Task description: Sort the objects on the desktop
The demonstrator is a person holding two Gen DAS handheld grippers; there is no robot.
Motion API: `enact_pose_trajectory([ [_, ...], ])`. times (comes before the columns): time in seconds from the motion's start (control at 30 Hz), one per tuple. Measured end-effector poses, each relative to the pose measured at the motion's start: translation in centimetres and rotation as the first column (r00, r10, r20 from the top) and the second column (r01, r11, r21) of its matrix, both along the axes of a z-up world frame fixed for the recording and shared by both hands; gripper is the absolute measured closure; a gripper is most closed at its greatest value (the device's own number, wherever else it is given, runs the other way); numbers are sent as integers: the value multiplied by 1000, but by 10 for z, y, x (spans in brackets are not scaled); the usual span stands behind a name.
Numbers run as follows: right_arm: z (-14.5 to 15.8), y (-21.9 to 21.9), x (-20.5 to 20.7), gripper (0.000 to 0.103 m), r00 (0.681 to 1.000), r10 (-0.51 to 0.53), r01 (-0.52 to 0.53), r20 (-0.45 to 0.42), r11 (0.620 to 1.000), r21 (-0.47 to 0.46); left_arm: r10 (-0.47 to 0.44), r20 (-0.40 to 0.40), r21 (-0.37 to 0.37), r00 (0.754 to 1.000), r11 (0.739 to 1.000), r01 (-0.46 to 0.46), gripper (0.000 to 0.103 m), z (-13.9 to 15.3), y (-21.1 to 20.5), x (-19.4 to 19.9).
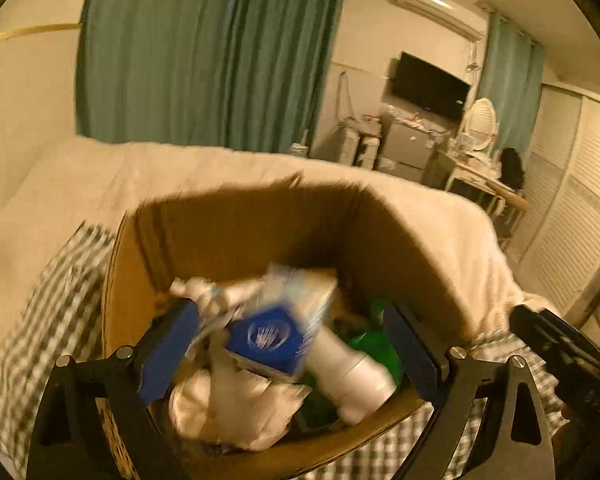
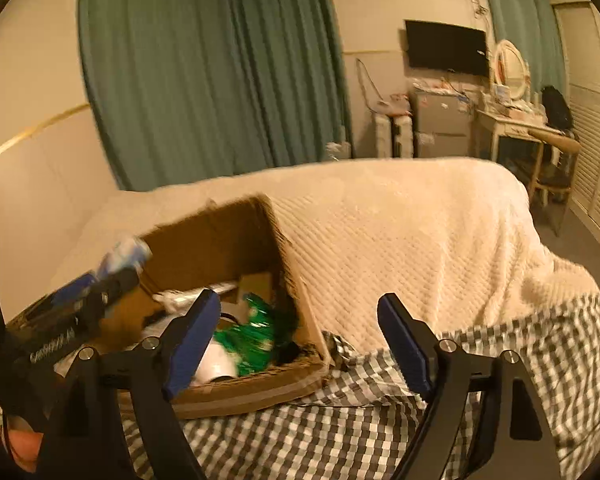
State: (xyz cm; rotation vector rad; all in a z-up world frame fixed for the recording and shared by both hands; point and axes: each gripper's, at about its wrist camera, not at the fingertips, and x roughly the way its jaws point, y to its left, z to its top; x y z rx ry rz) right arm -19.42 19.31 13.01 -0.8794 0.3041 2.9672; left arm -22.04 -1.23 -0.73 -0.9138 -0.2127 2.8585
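An open cardboard box (image 1: 400,248) rests on a checkered cloth (image 1: 56,308). Inside it lie a white bottle (image 1: 352,372), a green packet (image 1: 376,344) and a crumpled white bag (image 1: 236,404). A blurred blue-and-white carton (image 1: 276,336) sits on top, between the blue pads of my left gripper (image 1: 288,350). That gripper stands open, its pads clear of the carton. In the right wrist view my right gripper (image 2: 298,346) is open and empty above the box's near right corner (image 2: 316,364). The green packet (image 2: 252,336) shows there too.
A cream quilted blanket (image 2: 400,240) covers the bed behind the box. Green curtains (image 2: 204,72), a wall television (image 2: 446,48) and a cluttered dresser (image 2: 512,120) stand at the back. One finger (image 1: 560,348) of the right gripper shows at the left view's right edge.
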Motion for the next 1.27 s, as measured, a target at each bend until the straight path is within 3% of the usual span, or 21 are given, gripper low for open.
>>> enact_pose_trajectory([
  [0.07,-18,8,6,7,1000,-16,16,-8,999,-34,-22,-10,3,1000,1000,22,0,-7,2,5],
  [0.13,-26,13,4,7,999,-32,33,20,999,-37,-22,-16,-7,1000,1000,22,0,-5,5,11],
  [0.37,-2,8,35,1,998,-46,46,-33,999,-4,44,-39,-26,998,999,-45,0,13,12,44],
  [0.5,-4,12,57,1,996,-80,81,-25,996,22,27,6,76,1000,997,-27,0,1,4,59],
  [0.6,-13,15,63,1,995,-96,96,2,995,26,43,46,100,998,994,-47,0,-7,1,63],
  [0.9,-30,14,62,0,993,-109,107,41,993,44,47,-3,-36,999,998,-47,0,-7,13,69],
  [1.27,-32,10,63,1,995,-91,90,44,996,21,58,-18,-58,998,997,-59,0,-6,9,71],
])
